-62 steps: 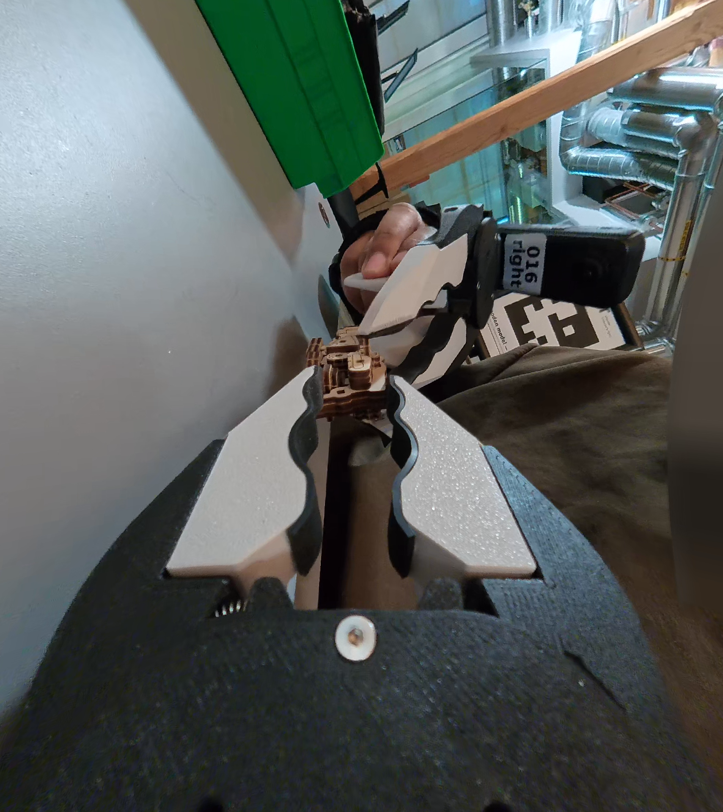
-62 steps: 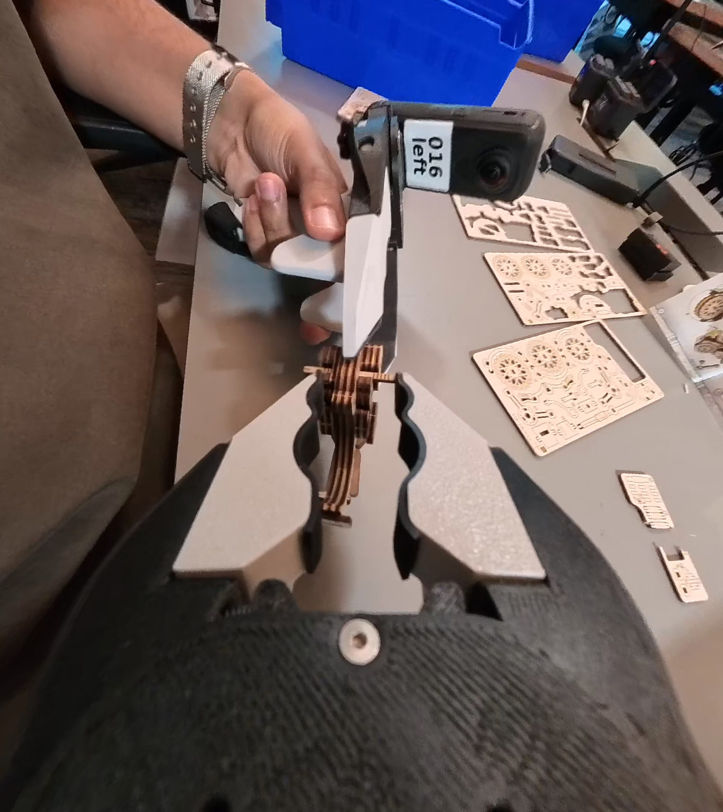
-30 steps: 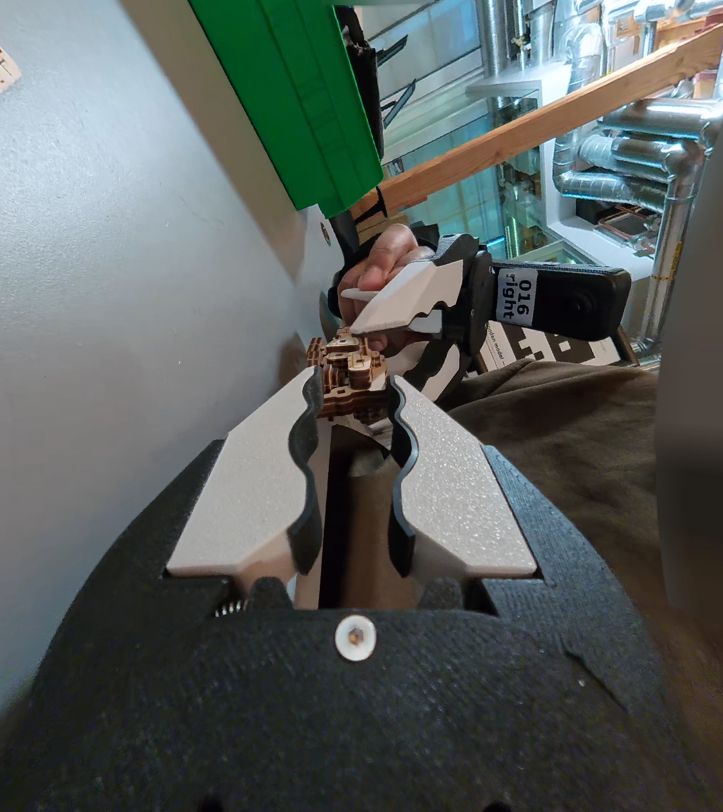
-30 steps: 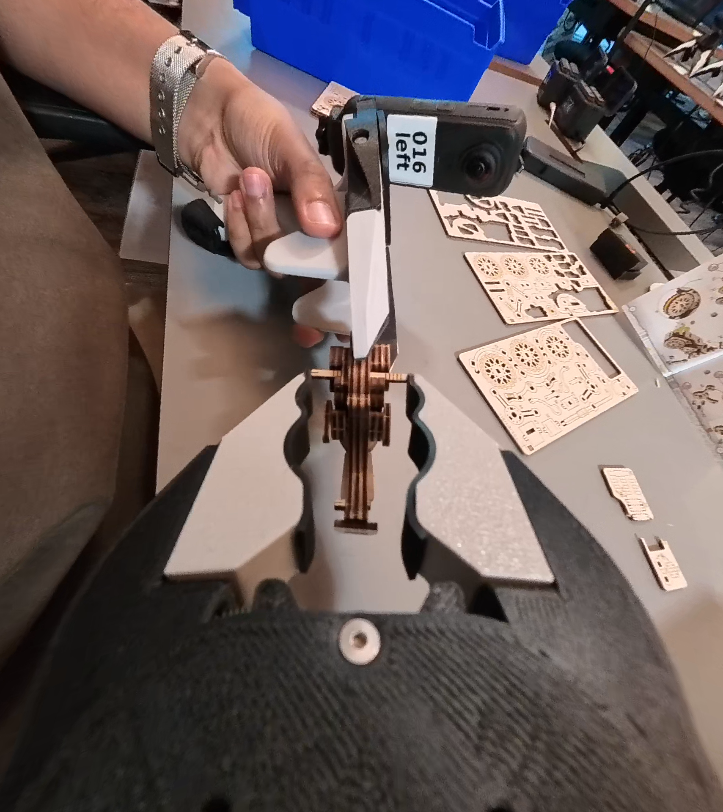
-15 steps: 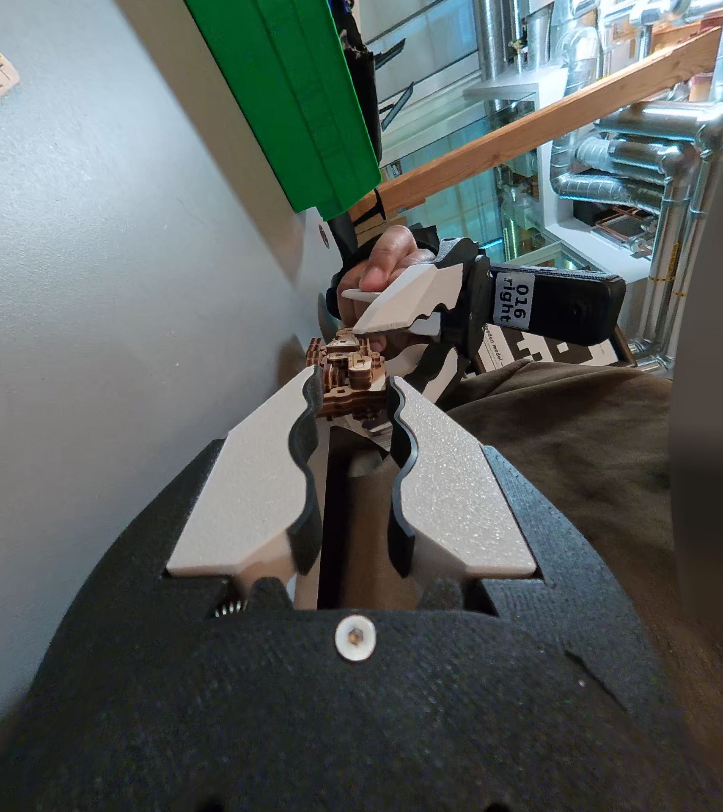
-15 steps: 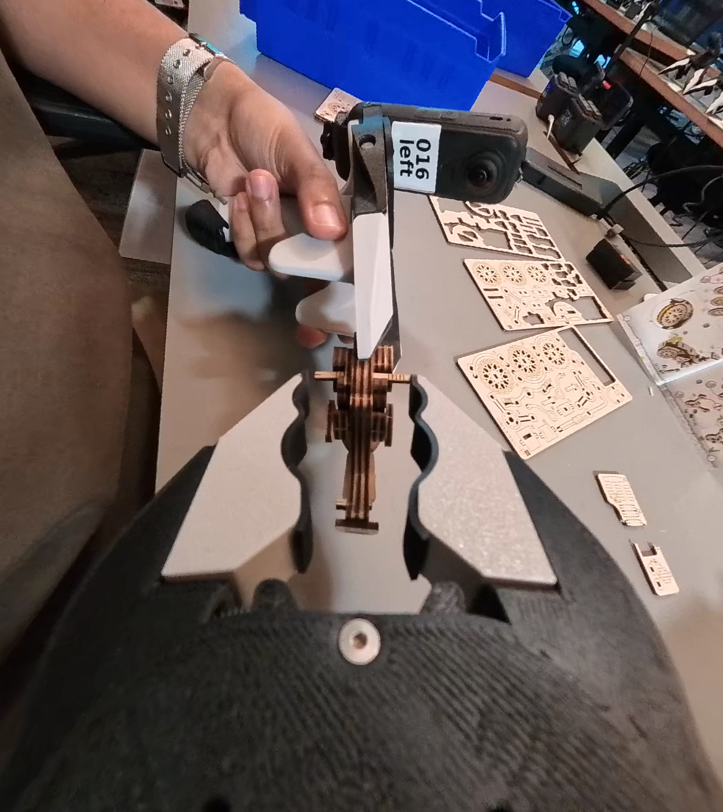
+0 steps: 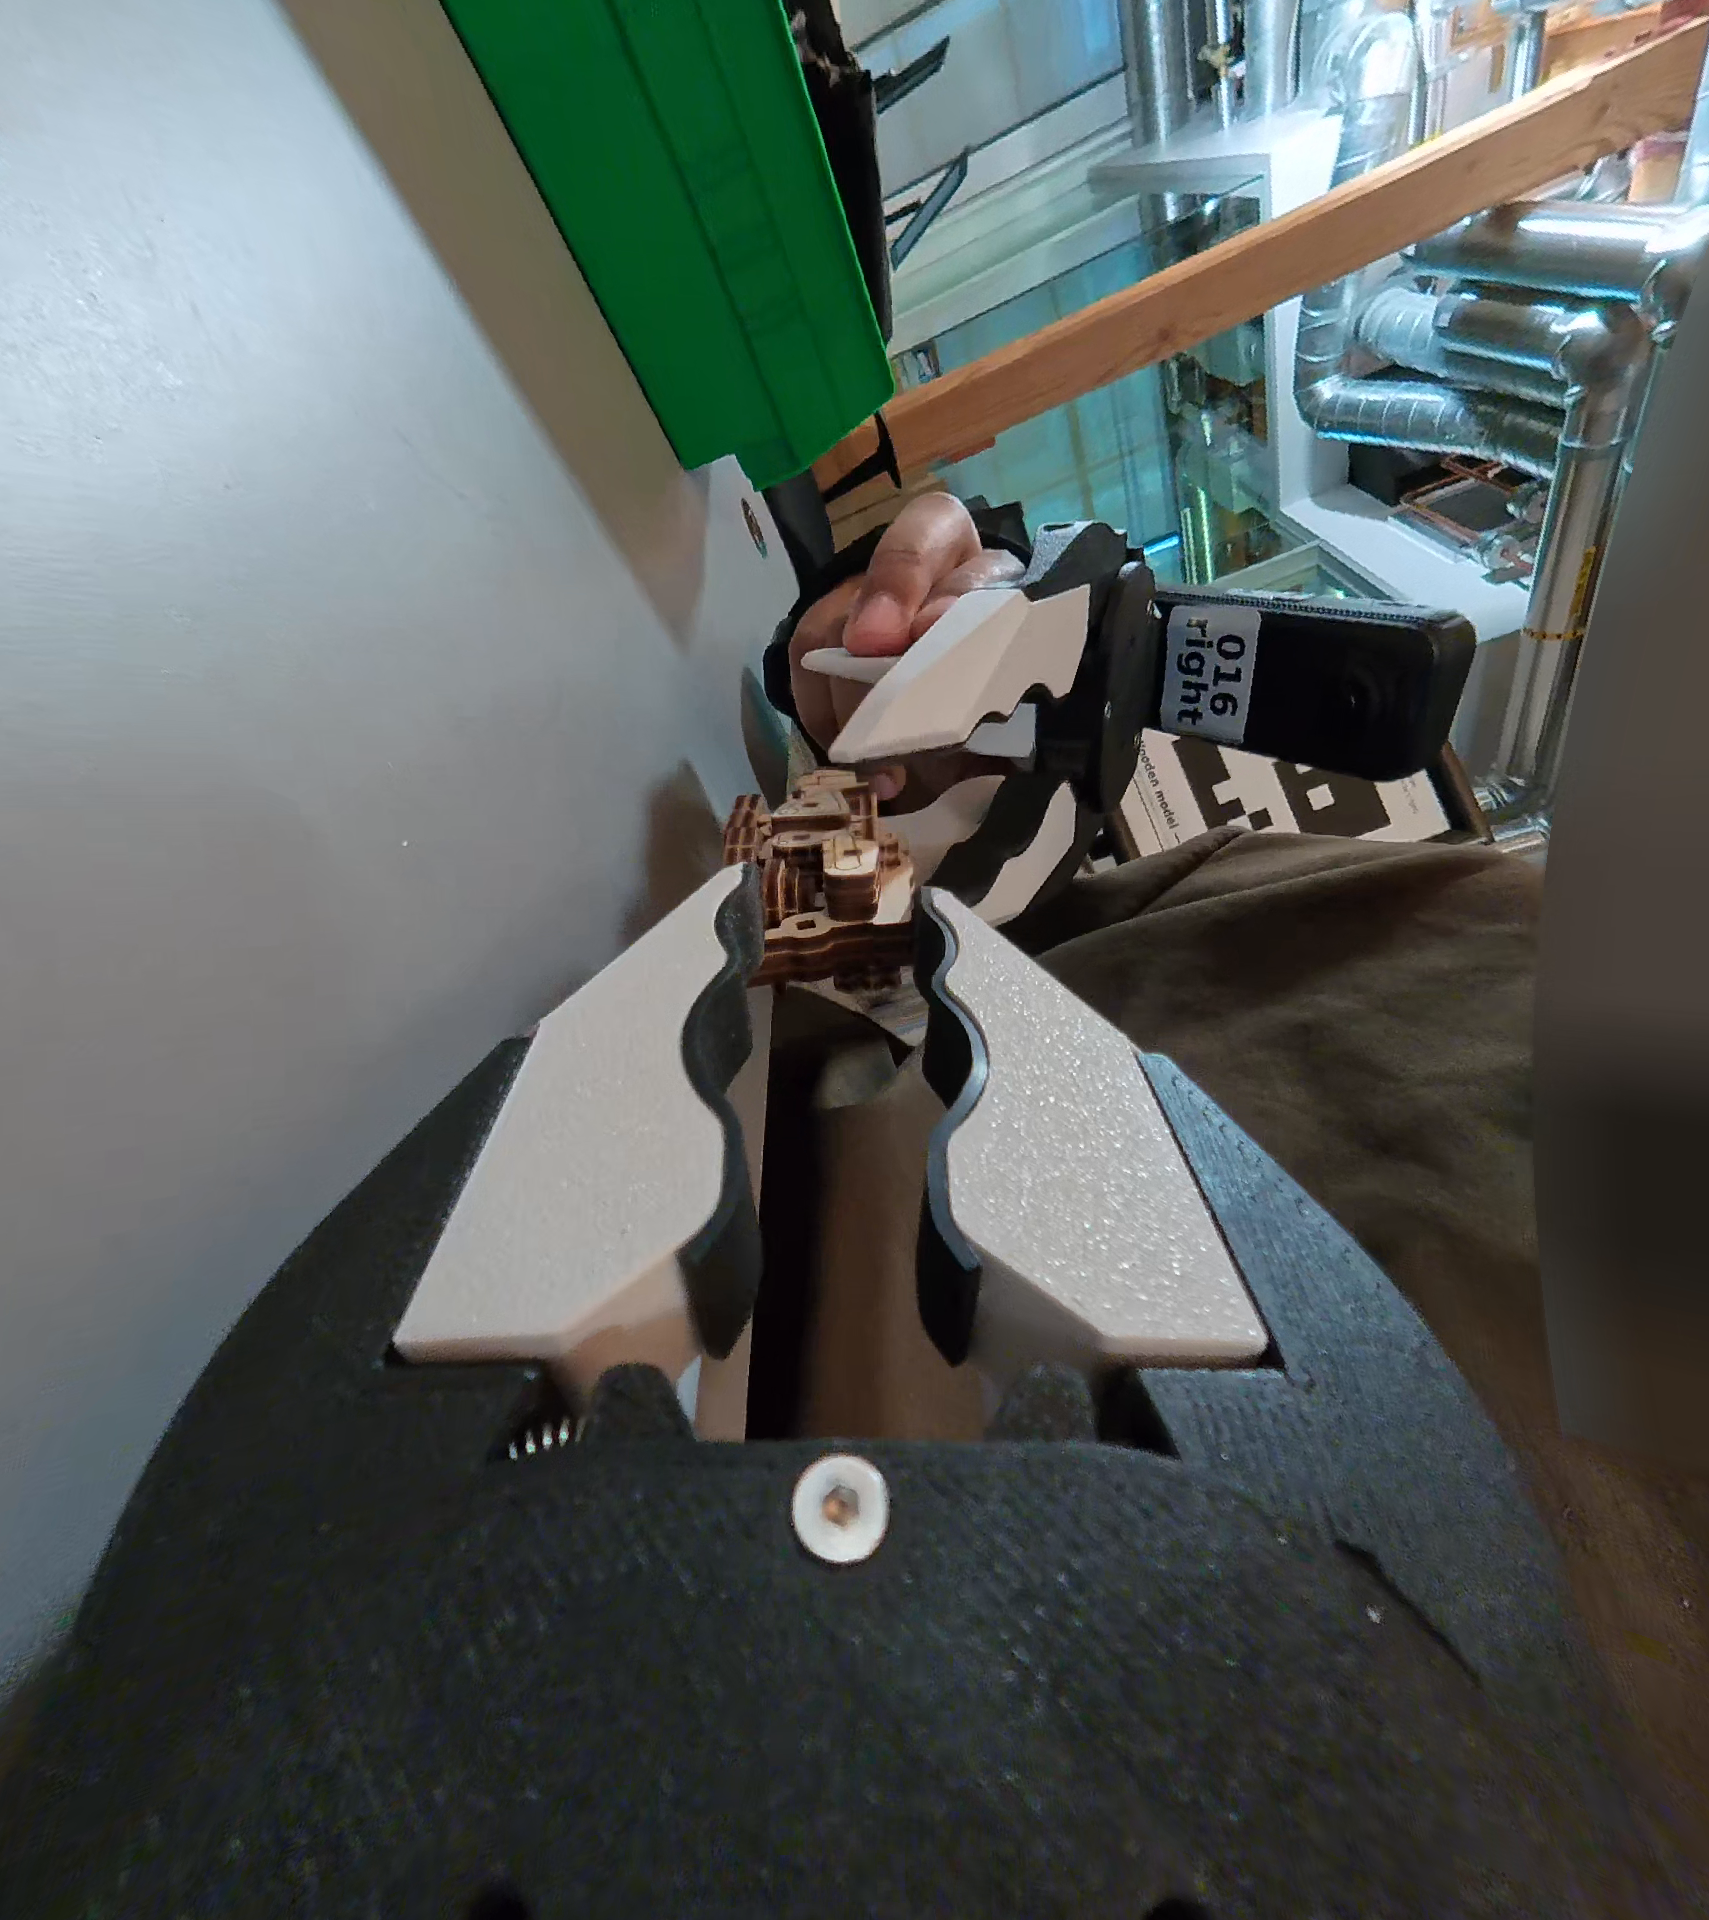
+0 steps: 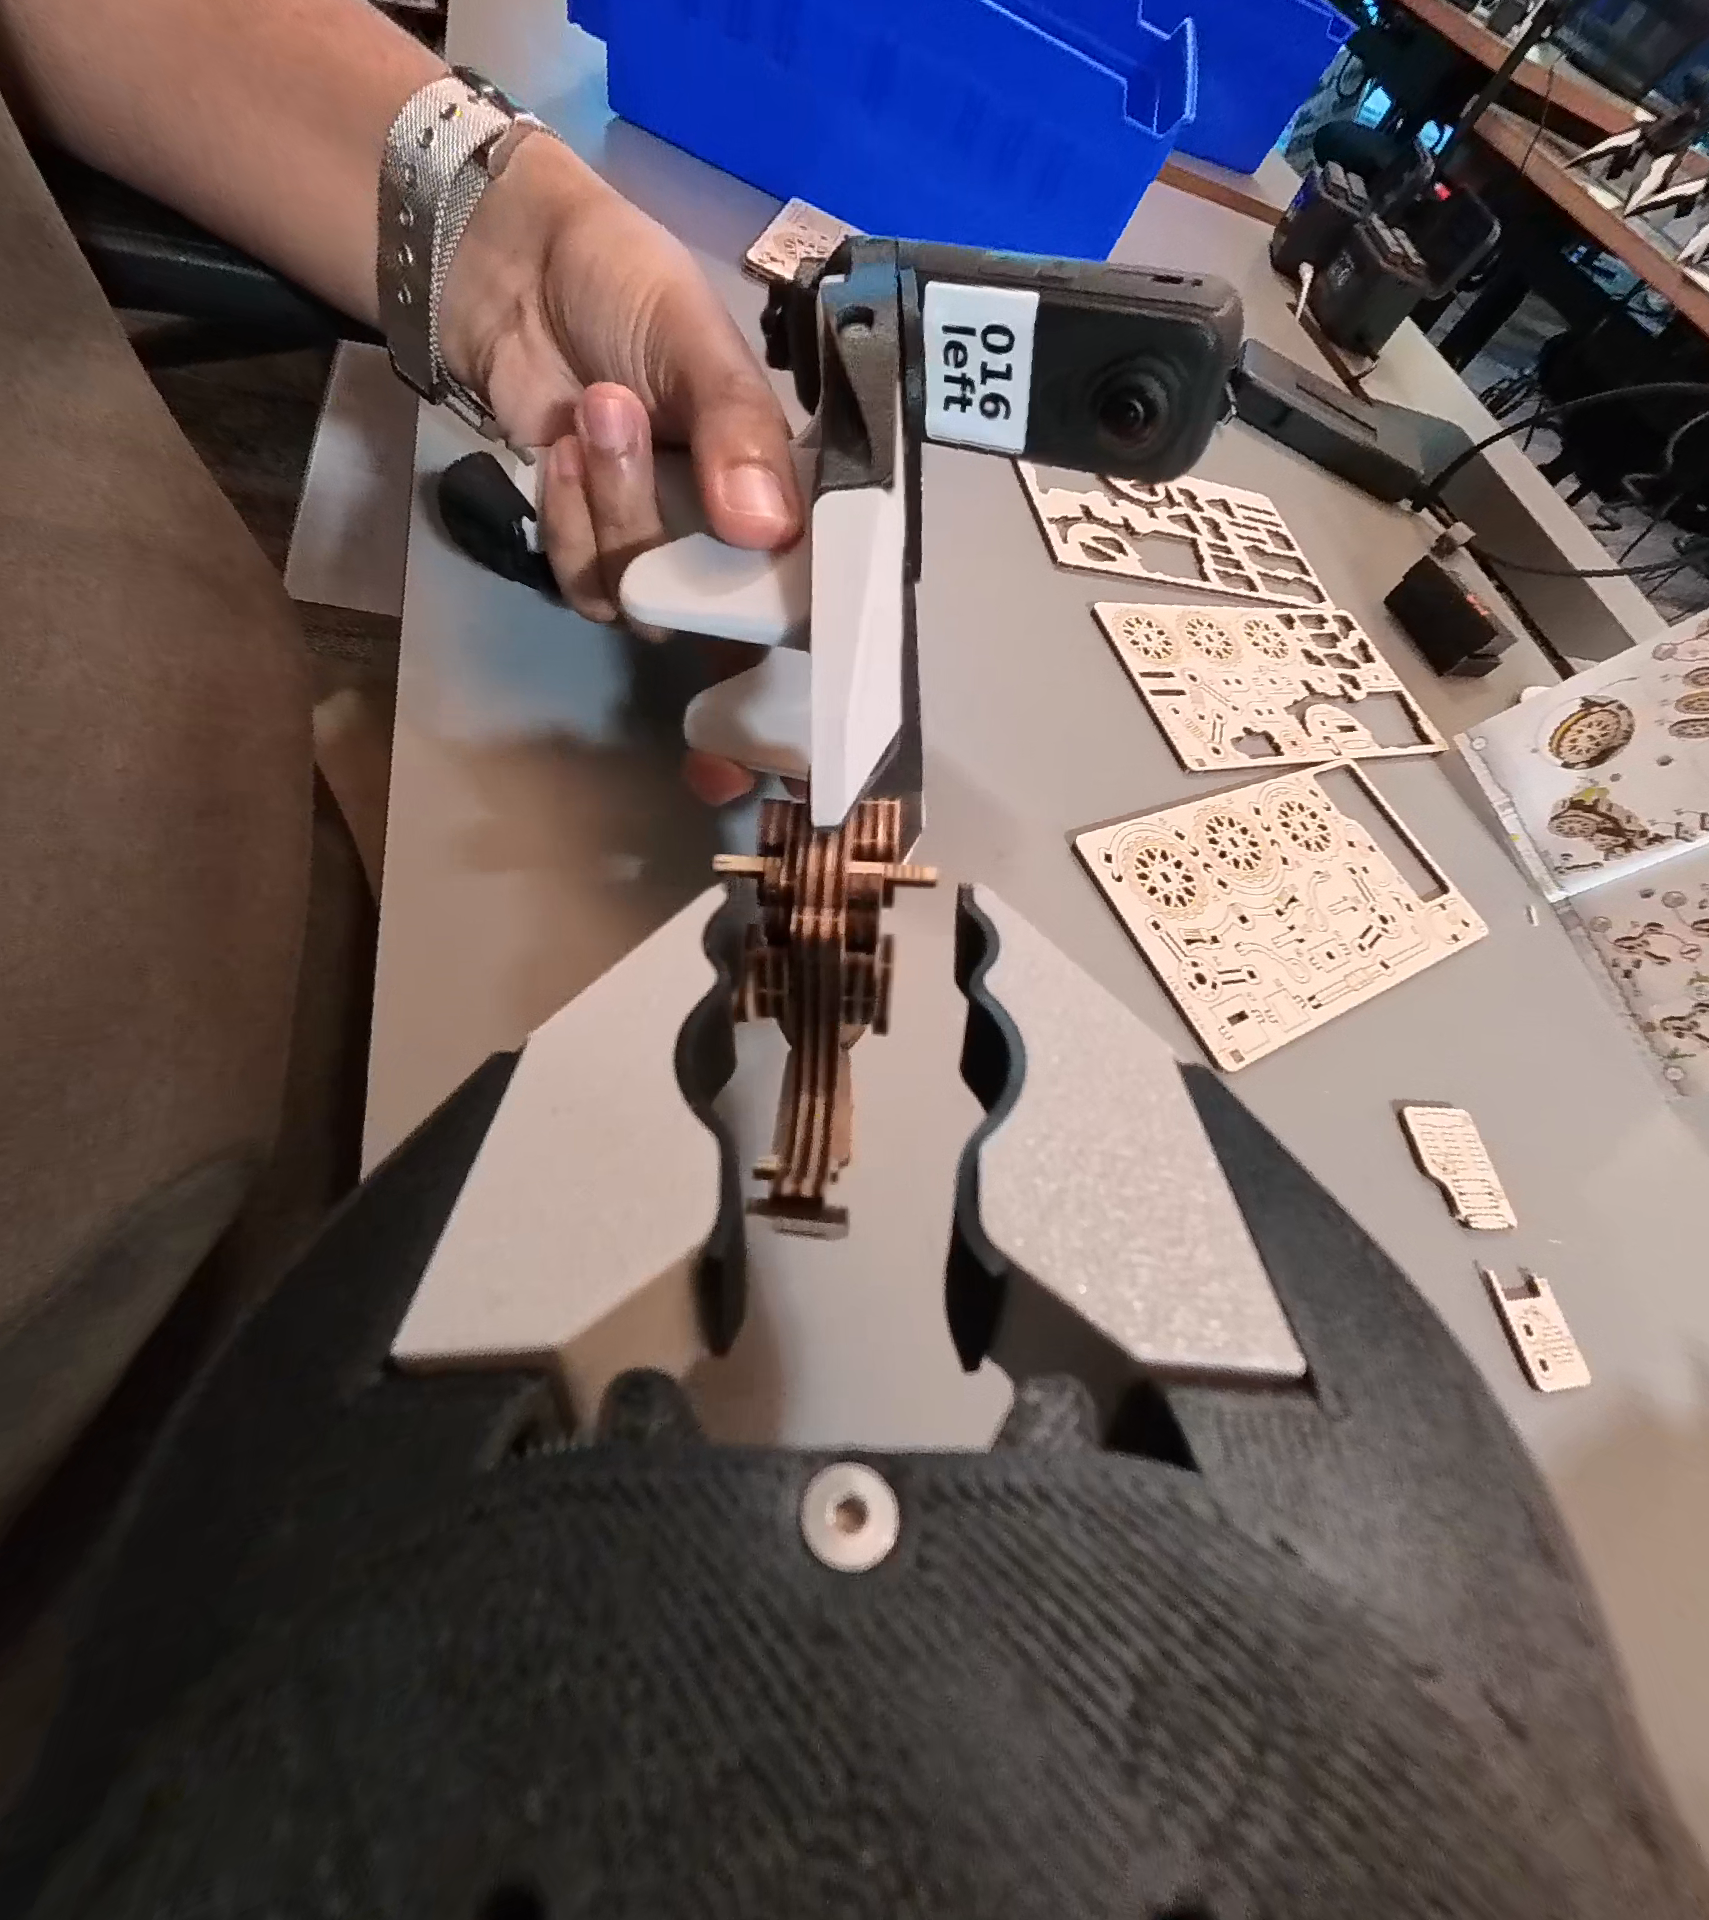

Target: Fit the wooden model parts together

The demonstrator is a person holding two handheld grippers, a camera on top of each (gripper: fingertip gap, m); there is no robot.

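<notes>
A small layered wooden model [image 8: 814, 997] is held above the grey table [image 8: 1089, 1195]. My left gripper [image 7: 834, 899] is shut on the model [image 7: 824, 883] at its fingertips. In the right wrist view the left gripper [image 8: 865, 821] comes down from above and pinches the model's top end. My right gripper [image 8: 845, 909] is open, with its jaws either side of the model. The left jaw is close to it and a gap shows on the right. In the left wrist view the right gripper [image 7: 891, 821] sits just beyond the model with its fingers spread.
Several flat wooden part sheets [image 8: 1276, 935] lie on the table to the right, with small loose pieces [image 8: 1458, 1169] and an instruction sheet [image 8: 1681, 748]. A blue bin [image 8: 881, 104] stands at the back, with black devices and cables beyond. A green bin [image 7: 684, 229] is also there. The person's brown clothing fills the left. Both grippers' tips are close together, under 4 cm apart.
My right gripper has opened and let go of the model, and its jaws are now wider apart around it. My left gripper has kept its hold on the model.
</notes>
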